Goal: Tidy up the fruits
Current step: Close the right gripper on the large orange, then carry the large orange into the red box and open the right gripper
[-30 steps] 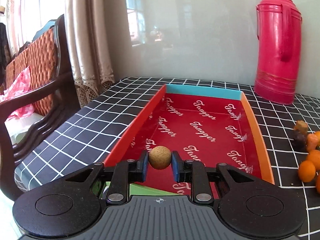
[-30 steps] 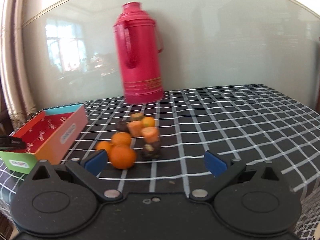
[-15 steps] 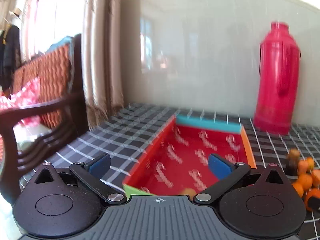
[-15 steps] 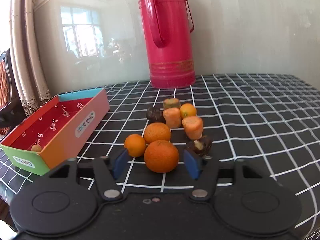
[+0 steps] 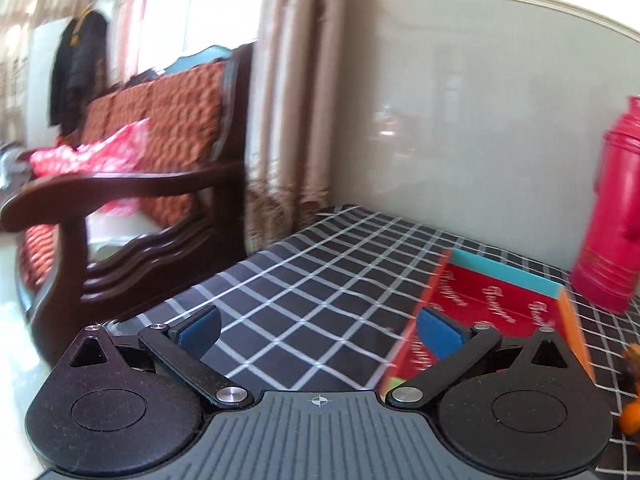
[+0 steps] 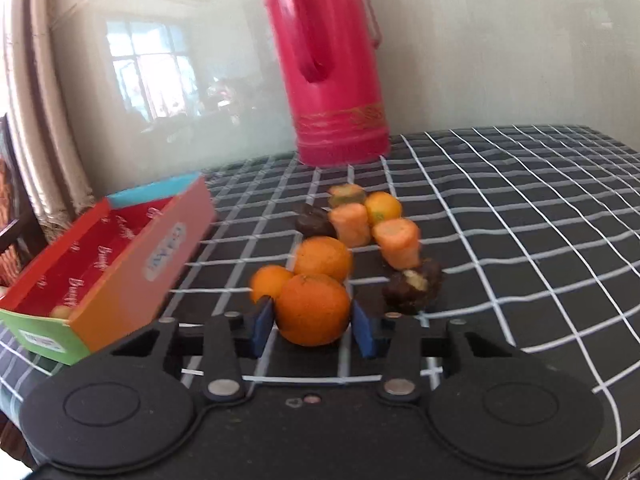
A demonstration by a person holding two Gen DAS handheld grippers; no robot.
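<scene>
**Right gripper on an orange, left gripper empty**

Right wrist view: right gripper (image 6: 313,326) at lower centre, blue pads (image 6: 262,326) pressed to both sides of the nearest orange (image 6: 313,309), jaws narrowed onto it. Behind it, touching or nearly so, a smaller orange (image 6: 270,283) to the left and another orange (image 6: 322,259) just above. Further up the frame, two pale orange cut pieces (image 6: 398,246), a dark fruit (image 6: 314,221), a small orange (image 6: 383,208) and a greenish piece (image 6: 347,195). To the right of the held orange, a dark brown fruit (image 6: 414,286) with a pale spot. All on a black checked cloth (image 6: 520,220). At left, a box (image 6: 120,264) with red lining, orange side and green near end; a small tan fruit (image 6: 61,312) inside near the green end. At top centre, a pink flask (image 6: 334,72) against the wall.

Left wrist view, blurred: left gripper (image 5: 318,330) at lower centre, jaws spread wide, nothing between them, only checked cloth (image 5: 320,280) beyond. Box (image 5: 500,304) at lower right, partly behind the right pad. Flask (image 5: 616,216) at the right edge. Bits of fruit (image 5: 632,416) at the far lower right edge. Wooden chair (image 5: 140,200) with orange cushion on the left, curtain (image 5: 292,100) in the middle.
</scene>
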